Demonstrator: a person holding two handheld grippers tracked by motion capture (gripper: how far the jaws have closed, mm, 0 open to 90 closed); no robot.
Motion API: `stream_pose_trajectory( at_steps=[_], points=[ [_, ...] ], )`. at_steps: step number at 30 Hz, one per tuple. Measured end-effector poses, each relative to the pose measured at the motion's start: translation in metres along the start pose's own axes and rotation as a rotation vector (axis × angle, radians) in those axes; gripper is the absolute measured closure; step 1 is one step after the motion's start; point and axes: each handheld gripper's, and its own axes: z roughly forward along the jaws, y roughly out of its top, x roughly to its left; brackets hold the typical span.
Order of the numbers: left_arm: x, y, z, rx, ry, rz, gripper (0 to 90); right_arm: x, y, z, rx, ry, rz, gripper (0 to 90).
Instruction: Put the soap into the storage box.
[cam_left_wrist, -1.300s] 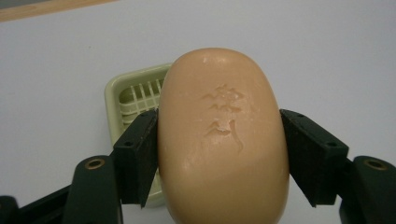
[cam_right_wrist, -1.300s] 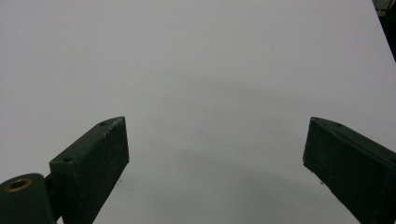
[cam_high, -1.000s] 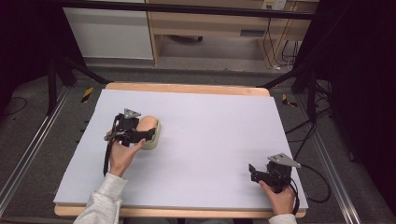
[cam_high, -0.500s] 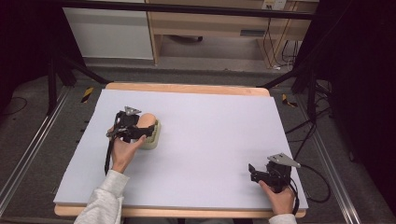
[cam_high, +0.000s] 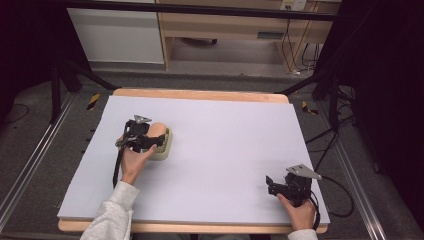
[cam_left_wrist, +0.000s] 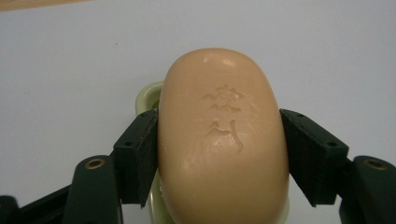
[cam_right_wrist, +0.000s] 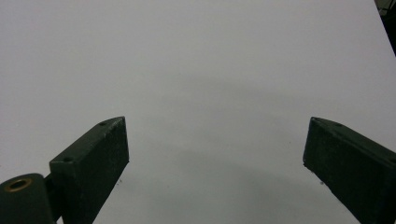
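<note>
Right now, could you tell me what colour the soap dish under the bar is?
Pale green soap dish, clearest in the left gripper view.

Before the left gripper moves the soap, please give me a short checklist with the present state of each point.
1. Left gripper fingers press both sides of the soap: ok.
2. Soap centred in the grip: ok.
3. Soap lifted free of the pale green soap dish: cannot tell.
4. Right gripper open, holding nothing: ok.
5. Right gripper far from the soap, near the table corner: ok.
</note>
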Motion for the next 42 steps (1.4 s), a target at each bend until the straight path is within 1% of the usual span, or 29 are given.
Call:
stream_pose_trajectory(
  at_steps=[3, 9, 17, 21, 31, 42],
  points=[
    [0.000, -0.002, 0.005, 0.013, 0.002, 0.001, 31.9, 0.000, 0.000, 0.000, 0.002, -0.003, -0.008, 7.2],
    [0.001, -0.005, 0.013, 0.030, 0.006, -0.001, 31.9, 0.000, 0.000, 0.000, 0.000, 0.002, -0.001, 7.2],
    [-0.001, -0.008, 0.020, 0.047, 0.014, 0.014, 31.9, 0.000, 0.000, 0.000, 0.002, -0.001, -0.004, 7.2],
    [0.001, -0.010, 0.023, 0.055, 0.017, 0.005, 31.8, 0.000, 0.000, 0.000, 0.002, 0.001, -0.004, 7.2],
    [0.001, -0.013, 0.028, 0.065, 0.014, 0.006, 31.8, 0.000, 0.000, 0.000, 0.002, 0.000, -0.003, 7.2],
    [0.001, -0.013, 0.028, 0.055, 0.018, 0.005, 31.7, 0.000, 0.000, 0.000, 0.003, 0.001, -0.002, 7.1]
  ],
)
